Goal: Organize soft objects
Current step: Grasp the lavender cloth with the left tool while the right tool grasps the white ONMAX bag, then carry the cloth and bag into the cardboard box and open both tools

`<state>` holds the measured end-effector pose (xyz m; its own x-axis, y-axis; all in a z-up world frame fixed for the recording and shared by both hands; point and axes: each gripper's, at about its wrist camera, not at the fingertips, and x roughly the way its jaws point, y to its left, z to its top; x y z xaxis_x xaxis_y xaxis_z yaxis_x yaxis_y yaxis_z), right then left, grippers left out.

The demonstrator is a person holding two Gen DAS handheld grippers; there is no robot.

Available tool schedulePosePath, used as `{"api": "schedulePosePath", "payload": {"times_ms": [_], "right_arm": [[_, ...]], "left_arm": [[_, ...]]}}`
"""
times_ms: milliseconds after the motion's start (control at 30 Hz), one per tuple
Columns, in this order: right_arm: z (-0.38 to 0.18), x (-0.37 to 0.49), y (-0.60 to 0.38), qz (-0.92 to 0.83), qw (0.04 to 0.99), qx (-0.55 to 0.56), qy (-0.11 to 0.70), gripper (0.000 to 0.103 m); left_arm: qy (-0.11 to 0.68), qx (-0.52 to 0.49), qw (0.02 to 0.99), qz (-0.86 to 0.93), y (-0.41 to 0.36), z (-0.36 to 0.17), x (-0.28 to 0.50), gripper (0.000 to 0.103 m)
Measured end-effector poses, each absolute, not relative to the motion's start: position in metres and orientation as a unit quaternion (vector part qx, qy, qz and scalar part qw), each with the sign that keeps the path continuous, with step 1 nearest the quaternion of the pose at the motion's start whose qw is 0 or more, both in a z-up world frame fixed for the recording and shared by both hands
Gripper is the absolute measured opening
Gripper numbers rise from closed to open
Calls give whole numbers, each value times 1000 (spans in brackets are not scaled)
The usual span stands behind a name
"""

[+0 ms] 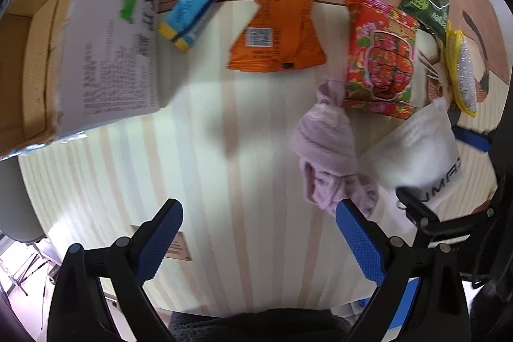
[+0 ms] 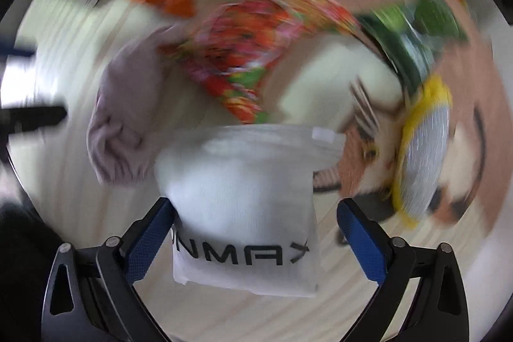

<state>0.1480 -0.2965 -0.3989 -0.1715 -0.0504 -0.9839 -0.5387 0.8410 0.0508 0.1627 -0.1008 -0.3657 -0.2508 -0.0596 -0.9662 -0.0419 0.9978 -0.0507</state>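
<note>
Left wrist view: snack packets, a pink sock (image 1: 323, 146) and a sponge (image 1: 461, 76) are seen scattered on the bench (image 1: 224, 181); the cardboard box (image 1: 29, 60) appears unfilled, so most sorting seems left. The left gripper (image 1: 256, 236) is spread, holding nothing.

Right wrist view, blurred: the right gripper (image 2: 253, 239) is spread around a white pouch (image 2: 243, 207), one finger touching, not yet pinched.

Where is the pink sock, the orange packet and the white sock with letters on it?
pink sock (image 1: 323, 146): left wrist view, its rolled middle.
orange packet (image 1: 282, 21): left wrist view, centre.
white sock (image 2: 243, 197): right wrist view, its plain middle.
</note>
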Motion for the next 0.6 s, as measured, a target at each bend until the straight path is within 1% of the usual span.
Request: {"api": "schedulePosePath", "payload": {"times_ms": [33,100,167,200,267,333,367,400,433,500,600], "right_arm": [[-398,151,-307,179,617,-159,750,97],[-400,155,-339,115,617,-53,777,96],[-405,153,-364,72,597,43,798,97],[-405,152,-370,69,593,74,799,97],[-403,150,-377,67,593,94,797,97],[-399,149,-378,60,600,91,793,97],[-398,145,-376,61,603,86,791,97],[-397,142,-373,59,604,80,791,97],[-397,143,-368,59,606,74,790,98],[-388,144,-358,61,607,58,791,98],[-393,148,-345,46,606,23,794,98]], "left_arm": [[792,-40,609,-11,-103,-368,162,98],[795,-59,603,-18,-108,-373,164,98],[800,-84,593,-28,-114,-383,168,98],[804,-97,585,-34,-118,-391,169,97],[814,-109,570,-40,-125,-402,174,82],[821,-103,560,-41,-132,-412,173,54],[823,-95,559,-40,-135,-416,172,48],[823,-91,560,-40,-135,-418,170,39],[822,-84,562,-37,-135,-419,167,35],[817,-69,572,-36,-135,-417,163,33],[811,-46,583,-31,-129,-404,159,31]]}}
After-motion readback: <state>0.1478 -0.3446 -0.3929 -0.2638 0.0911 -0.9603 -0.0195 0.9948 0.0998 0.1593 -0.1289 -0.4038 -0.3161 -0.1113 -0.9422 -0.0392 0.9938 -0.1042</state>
